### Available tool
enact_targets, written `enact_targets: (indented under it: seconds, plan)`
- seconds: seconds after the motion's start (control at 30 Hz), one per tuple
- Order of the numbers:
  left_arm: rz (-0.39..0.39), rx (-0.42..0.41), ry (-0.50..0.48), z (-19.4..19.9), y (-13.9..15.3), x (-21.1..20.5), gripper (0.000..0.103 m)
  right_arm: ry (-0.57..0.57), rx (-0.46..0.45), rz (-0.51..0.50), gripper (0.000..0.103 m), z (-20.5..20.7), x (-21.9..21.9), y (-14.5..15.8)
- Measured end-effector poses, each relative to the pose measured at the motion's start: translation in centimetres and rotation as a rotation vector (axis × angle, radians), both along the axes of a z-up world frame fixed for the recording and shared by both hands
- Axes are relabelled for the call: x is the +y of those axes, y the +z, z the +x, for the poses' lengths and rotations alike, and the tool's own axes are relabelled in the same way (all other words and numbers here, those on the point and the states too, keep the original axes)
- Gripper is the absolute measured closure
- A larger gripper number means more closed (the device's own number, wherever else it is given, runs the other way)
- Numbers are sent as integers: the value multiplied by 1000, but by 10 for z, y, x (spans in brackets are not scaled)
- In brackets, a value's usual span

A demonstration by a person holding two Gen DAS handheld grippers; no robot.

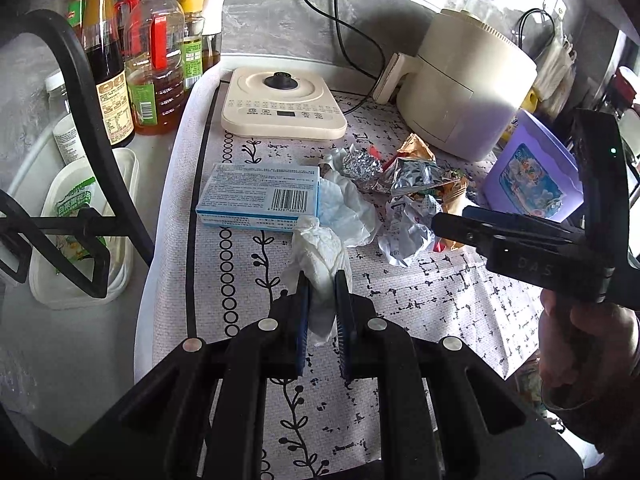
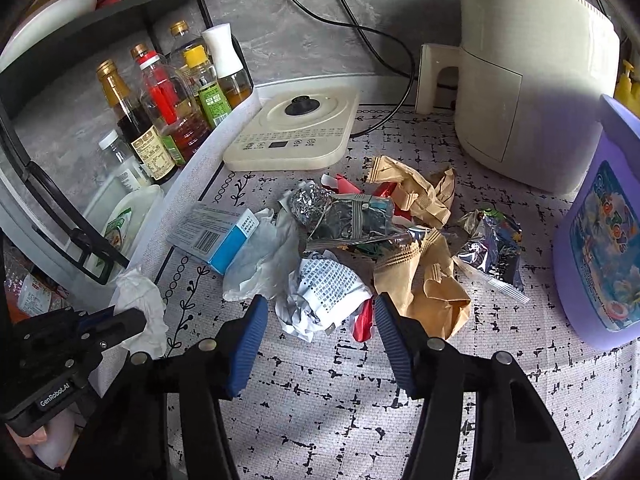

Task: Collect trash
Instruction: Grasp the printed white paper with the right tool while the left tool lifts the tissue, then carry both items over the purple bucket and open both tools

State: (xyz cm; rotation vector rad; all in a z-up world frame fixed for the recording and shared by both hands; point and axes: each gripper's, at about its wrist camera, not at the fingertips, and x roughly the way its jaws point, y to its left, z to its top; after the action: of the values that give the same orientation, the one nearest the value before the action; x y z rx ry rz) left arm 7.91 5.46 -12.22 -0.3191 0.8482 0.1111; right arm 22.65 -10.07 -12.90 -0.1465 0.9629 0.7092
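Two grippers here: the left gripper has its fingers pinched tight on a crumpled white tissue, near the left edge of the patterned worktop, just in front of a blue-and-white box. The right gripper has its fingers spread wide either side of a scrunched printed paper, not touching it as far as I can tell. That paper sits at the near edge of the trash pile, with a foil ball, brown paper bags and shiny snack wrappers heaped before the cream cooker.
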Motion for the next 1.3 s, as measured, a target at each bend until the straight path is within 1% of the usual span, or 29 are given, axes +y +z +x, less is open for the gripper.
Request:
enact_targets:
  seconds: [0.03, 0.1, 0.2, 0.37, 0.57, 0.77, 1.0, 1.13, 1.3]
  plan:
    - [1, -5, -3, 0, 2, 0, 90, 3, 1, -12, 69, 2, 4, -3]
    - [1, -10, -6, -2, 5, -1, 90, 11, 38, -37, 94, 6, 10, -12]
    - [7, -26, -14, -9, 12, -3, 90, -12, 61, 10, 94, 0, 1, -5]
    - [13, -70, -30, -19, 30, -2, 90, -37, 34, 49, 95, -20, -18, 22]
    - [7, -139, -69, -23, 55, -8, 90, -95, -17, 95, 94, -41, -52, 62]
    - [12, -190, -135, -18, 77, -29, 90, -135, -82, 132, 94, -56, -84, 100]
    - [27, -235, -175, -3, 99, -49, 90, -179, -140, 181, 94, -48, -118, 131]
    - [43, -250, -180, 17, 107, -64, 90, -198, -166, 215, 94, -32, -141, 147]
    - [53, -267, -180, 46, 119, -90, 90, -208, -222, 225, 94, -6, -170, 163]
